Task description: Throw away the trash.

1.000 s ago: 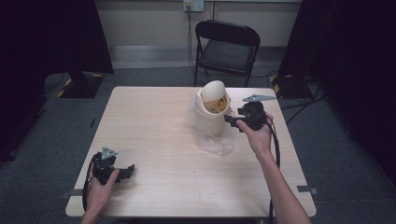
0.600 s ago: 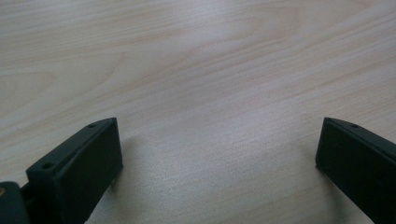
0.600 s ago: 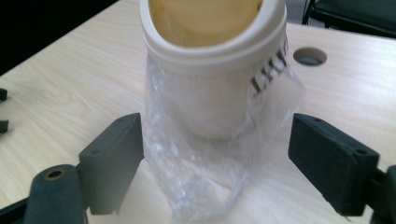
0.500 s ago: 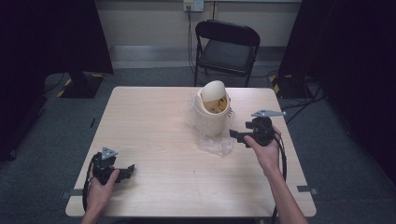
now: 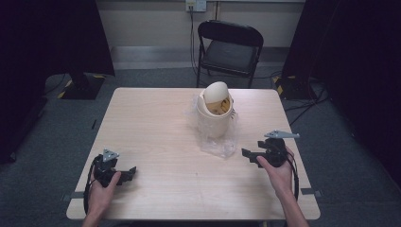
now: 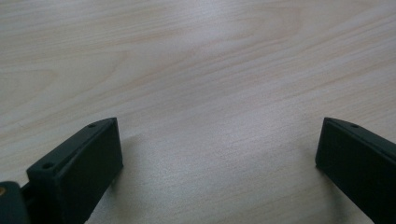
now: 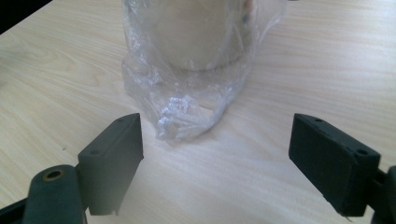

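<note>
Both grippers sitting with jaws apart, holding nothing.
Cream bin (image 5: 216, 111) in clear plastic bag (image 5: 218, 142) is standing upper centre; left gripper (image 5: 126, 174) lower left, right gripper (image 5: 249, 153) right of centre.

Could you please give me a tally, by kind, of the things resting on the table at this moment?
Handheld grippers: 2, the left gripper and the right gripper
Cream bins with a swing lid: 1, the bin
Clear plastic bags: 1, the bag lying around the bin's base
Total: 4
</note>
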Motion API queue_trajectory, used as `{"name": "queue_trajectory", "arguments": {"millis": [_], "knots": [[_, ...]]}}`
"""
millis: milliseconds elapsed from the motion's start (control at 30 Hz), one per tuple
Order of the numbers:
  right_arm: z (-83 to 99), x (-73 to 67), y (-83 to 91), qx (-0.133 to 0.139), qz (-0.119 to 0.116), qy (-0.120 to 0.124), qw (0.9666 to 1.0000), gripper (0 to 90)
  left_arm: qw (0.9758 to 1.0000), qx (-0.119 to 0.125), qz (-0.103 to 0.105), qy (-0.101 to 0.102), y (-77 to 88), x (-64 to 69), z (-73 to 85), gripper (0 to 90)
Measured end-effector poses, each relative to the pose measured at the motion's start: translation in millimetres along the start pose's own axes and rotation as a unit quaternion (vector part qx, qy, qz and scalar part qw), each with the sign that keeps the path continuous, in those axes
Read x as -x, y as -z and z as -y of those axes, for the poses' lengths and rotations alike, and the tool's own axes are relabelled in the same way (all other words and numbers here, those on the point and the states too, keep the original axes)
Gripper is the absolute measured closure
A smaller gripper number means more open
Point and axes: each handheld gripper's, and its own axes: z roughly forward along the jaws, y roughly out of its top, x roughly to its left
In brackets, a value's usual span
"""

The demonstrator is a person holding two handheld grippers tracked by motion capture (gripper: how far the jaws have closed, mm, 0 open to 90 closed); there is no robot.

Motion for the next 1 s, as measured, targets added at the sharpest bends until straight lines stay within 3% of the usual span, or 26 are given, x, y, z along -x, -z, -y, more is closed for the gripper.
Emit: {"name": "queue_trajectory", "arguments": {"millis": [167, 400, 667, 767, 900, 967, 1000], "knots": [[19.0, 5.1, 7.2, -0.002, 0.019, -0.011, 0.9997, 17.3, 1.0000, 0.000, -0.001, 0.000, 0.1, 0.1, 0.1, 0.0], [51.9, 12.3, 5.4, -0.035, 0.029, -0.014, 0.9989, 16.8, 1.0000, -0.001, -0.008, 0.000, 0.7, 0.7, 0.3, 0.1], [69.5, 10.8, 0.5, -0.060, 0.055, -0.019, 0.9965, 16.2, 1.0000, 0.000, -0.008, 0.001, 0.6, 0.8, 0.3, 0.0], [71.7, 6.5, -6.0, -0.075, 0.073, -0.014, 0.9944, 14.6, 1.0000, 0.000, -0.007, 0.001, 0.6, 0.8, 0.3, 0.0], [74.2, -1.9, -11.6, -0.074, 0.102, 0.012, 0.9920, 13.9, 1.0000, 0.000, -0.008, 0.001, 0.6, 0.8, 0.3, 0.0], [78.3, -5.1, -13.8, -0.061, 0.116, 0.029, 0.9910, 12.9, 1.0000, -0.001, -0.008, 0.000, 0.7, 0.7, 0.2, 0.0], [80.9, -5.9, -14.1, -0.048, 0.119, 0.026, 0.9914, 12.8, 1.0000, -0.001, -0.007, 0.001, 0.7, 0.7, 0.3, 0.1]]}}
